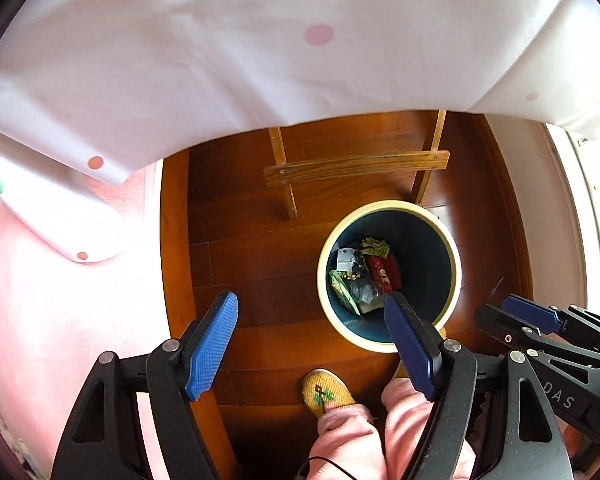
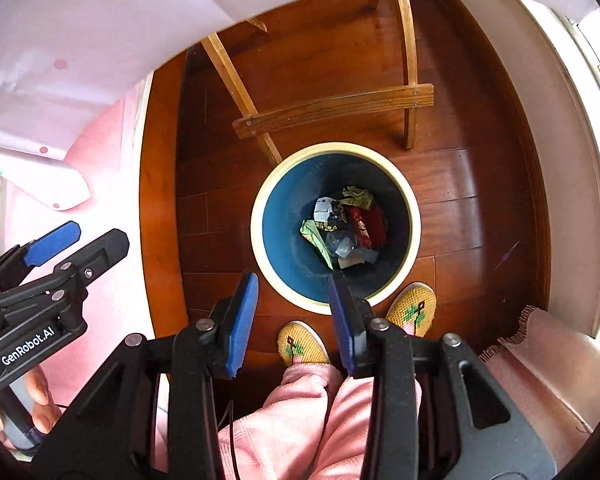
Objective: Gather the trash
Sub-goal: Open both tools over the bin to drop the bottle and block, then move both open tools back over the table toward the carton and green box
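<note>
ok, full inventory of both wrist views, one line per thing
bin: 1, blue inside with cream rim, on the floor by the feet
trash: several pieces, red, green, white, grey, at the bin's bottom
wooden frame: 1, light wood, behind the bin
tablecloth: 1, white with coloured dots, hanging above
floor: dark wood
slippers: 2, yellow
trousers: pink
left gripper: open, empty
right gripper: open, empty

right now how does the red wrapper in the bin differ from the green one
The red wrapper lies on the right of the pile in the bin; the green wrapper lies on its left edge. The red one carries light printing; the green one looks plain. Both are crumpled and rest at the bottom among other trash.
</note>
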A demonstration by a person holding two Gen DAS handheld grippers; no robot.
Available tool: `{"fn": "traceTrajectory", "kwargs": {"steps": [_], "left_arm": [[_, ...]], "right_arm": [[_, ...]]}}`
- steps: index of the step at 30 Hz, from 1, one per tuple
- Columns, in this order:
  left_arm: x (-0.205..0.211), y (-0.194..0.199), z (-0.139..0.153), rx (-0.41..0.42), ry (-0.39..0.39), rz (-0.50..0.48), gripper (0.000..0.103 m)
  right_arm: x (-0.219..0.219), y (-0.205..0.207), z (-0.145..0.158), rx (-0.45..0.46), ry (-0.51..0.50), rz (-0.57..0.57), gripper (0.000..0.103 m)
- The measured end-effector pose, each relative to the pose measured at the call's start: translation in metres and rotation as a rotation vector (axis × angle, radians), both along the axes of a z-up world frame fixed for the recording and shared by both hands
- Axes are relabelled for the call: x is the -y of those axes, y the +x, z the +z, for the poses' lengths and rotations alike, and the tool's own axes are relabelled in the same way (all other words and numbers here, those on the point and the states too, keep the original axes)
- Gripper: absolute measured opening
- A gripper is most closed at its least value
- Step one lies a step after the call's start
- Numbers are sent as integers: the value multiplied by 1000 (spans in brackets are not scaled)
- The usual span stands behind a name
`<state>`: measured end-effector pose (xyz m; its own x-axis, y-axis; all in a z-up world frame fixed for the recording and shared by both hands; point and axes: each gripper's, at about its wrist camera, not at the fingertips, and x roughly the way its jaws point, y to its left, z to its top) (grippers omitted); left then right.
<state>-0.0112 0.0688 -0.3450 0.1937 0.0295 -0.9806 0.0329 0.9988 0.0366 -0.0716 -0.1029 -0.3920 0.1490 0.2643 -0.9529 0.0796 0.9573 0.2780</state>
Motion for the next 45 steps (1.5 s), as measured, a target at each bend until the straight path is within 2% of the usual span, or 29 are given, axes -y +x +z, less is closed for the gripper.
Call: {"fn": "traceTrajectory", "kwargs": {"steps": [5, 9, 19, 25, 37, 45], "left_arm": [[-5, 3, 42, 37, -23, 19, 77], [-6, 4, 92, 78, -51, 20, 77], [7, 0, 221, 222, -121, -43, 77], [9, -2, 288, 320, -126, -96, 77], [-1, 6, 367, 460, -154, -137, 77], [10, 22, 410, 560, -197, -208, 77]], "right_arm": [[4, -3, 44, 39, 0, -25, 33], [4, -6, 88, 79, 4, -34, 33], [-1, -17, 219, 232, 6, -52, 33], [-3, -26, 278, 312, -6, -63, 33], [-2, -27, 357, 467, -55, -107, 33], [13, -10, 393, 561, -105, -129, 33]]}}
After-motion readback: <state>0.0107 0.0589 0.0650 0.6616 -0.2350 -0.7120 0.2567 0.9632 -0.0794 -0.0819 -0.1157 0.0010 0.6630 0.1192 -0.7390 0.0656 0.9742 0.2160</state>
